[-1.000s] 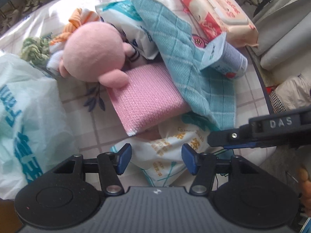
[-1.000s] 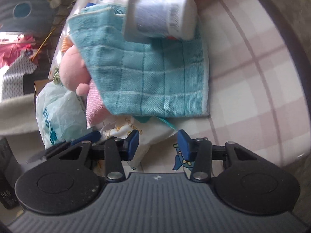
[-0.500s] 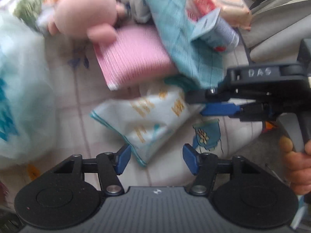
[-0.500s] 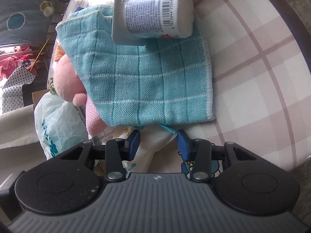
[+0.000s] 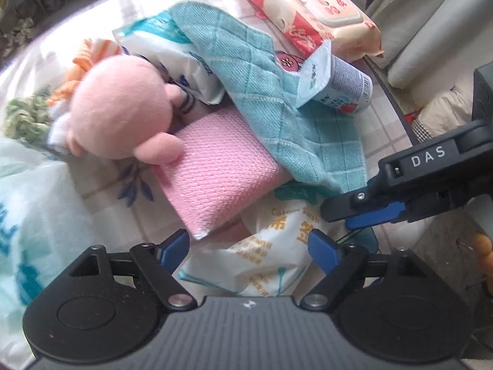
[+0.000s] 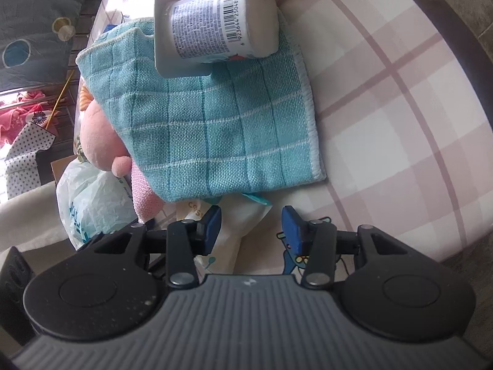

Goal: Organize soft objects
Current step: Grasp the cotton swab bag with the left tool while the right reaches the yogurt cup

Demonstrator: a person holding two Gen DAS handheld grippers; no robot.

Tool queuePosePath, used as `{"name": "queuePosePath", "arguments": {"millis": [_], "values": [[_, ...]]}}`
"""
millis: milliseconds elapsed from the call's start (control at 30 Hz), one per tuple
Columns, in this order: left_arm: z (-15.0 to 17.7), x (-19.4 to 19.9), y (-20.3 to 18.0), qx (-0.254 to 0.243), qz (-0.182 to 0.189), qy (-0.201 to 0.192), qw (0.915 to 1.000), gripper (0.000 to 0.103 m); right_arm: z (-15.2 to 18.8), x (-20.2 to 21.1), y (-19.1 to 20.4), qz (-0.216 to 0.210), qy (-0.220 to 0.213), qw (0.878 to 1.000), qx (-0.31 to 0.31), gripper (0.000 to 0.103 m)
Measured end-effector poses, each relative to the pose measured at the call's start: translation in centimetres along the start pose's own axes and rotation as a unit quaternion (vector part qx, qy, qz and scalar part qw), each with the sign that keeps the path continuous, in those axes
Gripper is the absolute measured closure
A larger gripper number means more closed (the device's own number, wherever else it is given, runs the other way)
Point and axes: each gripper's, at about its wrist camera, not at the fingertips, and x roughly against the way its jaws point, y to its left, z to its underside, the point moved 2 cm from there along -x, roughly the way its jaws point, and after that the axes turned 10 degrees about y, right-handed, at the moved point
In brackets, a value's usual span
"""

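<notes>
Pink-and-white checked tablecloth [image 6: 385, 129] under everything, a dark table rim curving round the far right. My left gripper [image 5: 248, 248] points down at the near edge of the heap, its blue pads apart and opening wider, nothing pressed between them; below the gap lies the white crinkly plastic pouch with orange lettering [image 5: 265, 256]. My right gripper [image 6: 252, 226] hangs over that pouch's other end, pads apart and clear of it.

Best way in, I reckon: come down square over the pouch's puffed middle, pinch gently, because slick film slides. Lift it straight, since its far edge sits under other things.

Outward now: the flat pink waffle-knit cloth pad [image 5: 222, 172] lies over the pouch's far edge, the teal checked woven dishcloth [image 6: 222, 135] draped across that, limp and grippy. A hard grey-white plastic yogurt cup [image 6: 215, 24] lies on its side on the dishcloth. The round pink plush toy [image 5: 123, 108] rests on the pad's left corner, fuzzy, squashy.
</notes>
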Motion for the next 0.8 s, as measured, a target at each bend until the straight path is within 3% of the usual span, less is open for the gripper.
{"name": "queuePosePath", "arguments": {"millis": [167,367,567,633,800], "values": [[-0.1,-1.6,-0.4,0.01,0.035,0.034,0.9988,0.018,0.1,-0.4,-0.1,-0.016,0.002,1.0,-0.014,0.059],[2.0,-2.0,-1.9,0.019,0.076,0.07,0.9945,0.018,0.7,-0.9,0.0,-0.024,0.017,0.999,-0.016,0.059],[1.8,-1.4,-3.1,0.012,0.036,0.05,0.998,0.018,1.3,-1.1,0.6,-0.027,0.032,0.999,-0.004,0.059],[1.1,-2.2,-3.2,0.019,0.03,0.058,0.9977,0.018,1.2,-1.3,0.8,-0.038,0.038,0.999,-0.004,0.059],[0.0,-3.8,-3.0,0.035,0.011,0.091,0.9952,0.029,0.9,-1.8,1.4,-0.058,0.055,0.997,0.003,0.058]]}}
